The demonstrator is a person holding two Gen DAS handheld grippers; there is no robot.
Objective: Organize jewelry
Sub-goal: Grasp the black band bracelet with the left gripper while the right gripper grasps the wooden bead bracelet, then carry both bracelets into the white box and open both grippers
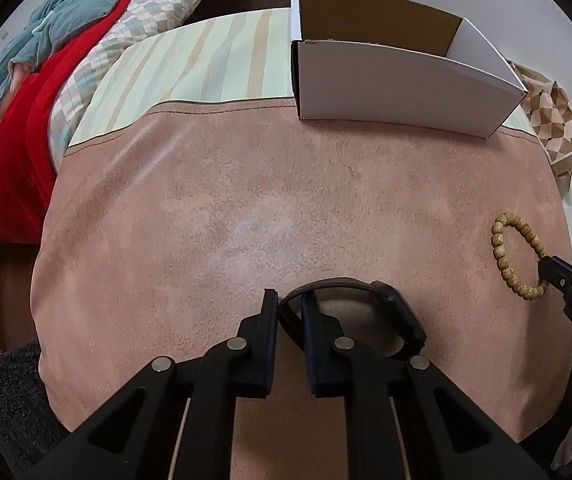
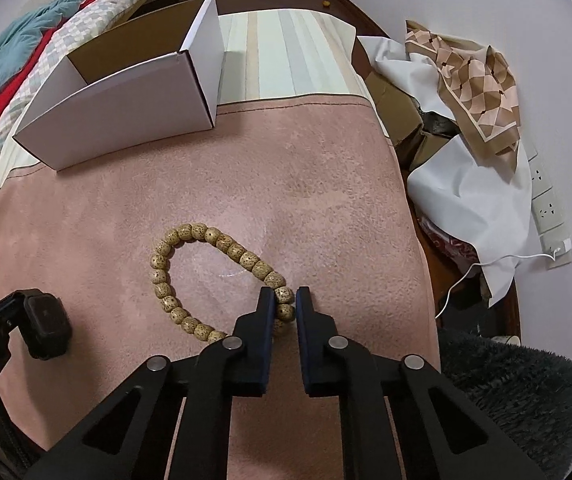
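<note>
Nearest the lens in the left wrist view, the left tongs [image 1: 290, 300] are nearly closed, their two fingers straddling the dark strap of a black watch [image 1: 396, 312]; the strap passes between them, so they appear to have it pinched. The watch sits on the pink cloth [image 1: 245, 200] covering the surface. Well beyond stands an open white box [image 1: 406, 88], its cardboard inside visible, though I cannot tell what it holds. At the right edge the right tongs' tip meets the beaded bracelet [image 1: 502, 256].

From the right wrist view, the right tongs [image 2: 286, 300] are closed to a narrow gap with one speckled bead of the bracelet [image 2: 189, 280] caught between the fingers, the rest of the loop lying flat on the cloth. The watch [image 2: 45, 328] lies to the left, apart from the beads, and the box [image 2: 125, 112] stands far left.

Judging from this, both pieces are gripped and ready to lift. Raise each straight up first so the bracelet loop hangs free, hold the squeeze firmly since a round bead can slip, then carry both over the box rim before letting go.
</note>
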